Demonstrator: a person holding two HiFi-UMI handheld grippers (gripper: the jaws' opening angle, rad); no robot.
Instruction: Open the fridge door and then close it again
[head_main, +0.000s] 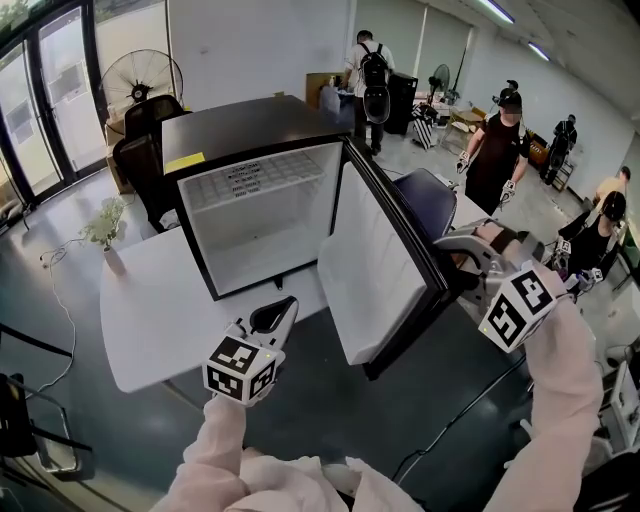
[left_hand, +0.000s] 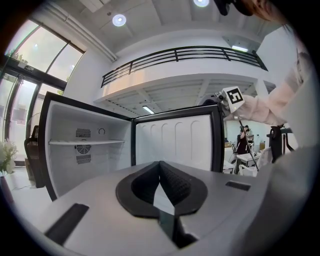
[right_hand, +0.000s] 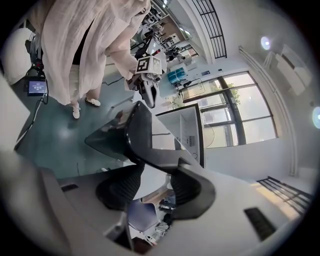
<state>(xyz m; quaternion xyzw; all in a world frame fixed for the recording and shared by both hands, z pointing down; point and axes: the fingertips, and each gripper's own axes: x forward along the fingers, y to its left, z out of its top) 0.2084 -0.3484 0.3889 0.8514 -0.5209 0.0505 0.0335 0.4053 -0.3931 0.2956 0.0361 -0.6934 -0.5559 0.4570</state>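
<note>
A black mini fridge (head_main: 250, 125) stands on a white table (head_main: 150, 310), its white inside bare. Its door (head_main: 375, 270) is swung wide to the right. My right gripper (head_main: 462, 262) is at the door's outer top edge. In the right gripper view the black door edge (right_hand: 145, 135) runs across between the jaw tips of that gripper (right_hand: 152, 170), which is closed on it. My left gripper (head_main: 283, 312) hovers over the table's front edge before the fridge, shut and holding nothing. The left gripper view looks past its own shut jaws (left_hand: 160, 172) into the fridge (left_hand: 85, 150) and at the door's inner side (left_hand: 175, 142).
A small plant in a vase (head_main: 108, 235) stands at the table's left end. Dark chairs (head_main: 140, 160) sit behind the fridge, and another chair (head_main: 430, 200) behind the door. Several people (head_main: 500, 140) stand at the back right. A cable (head_main: 455, 425) lies on the floor.
</note>
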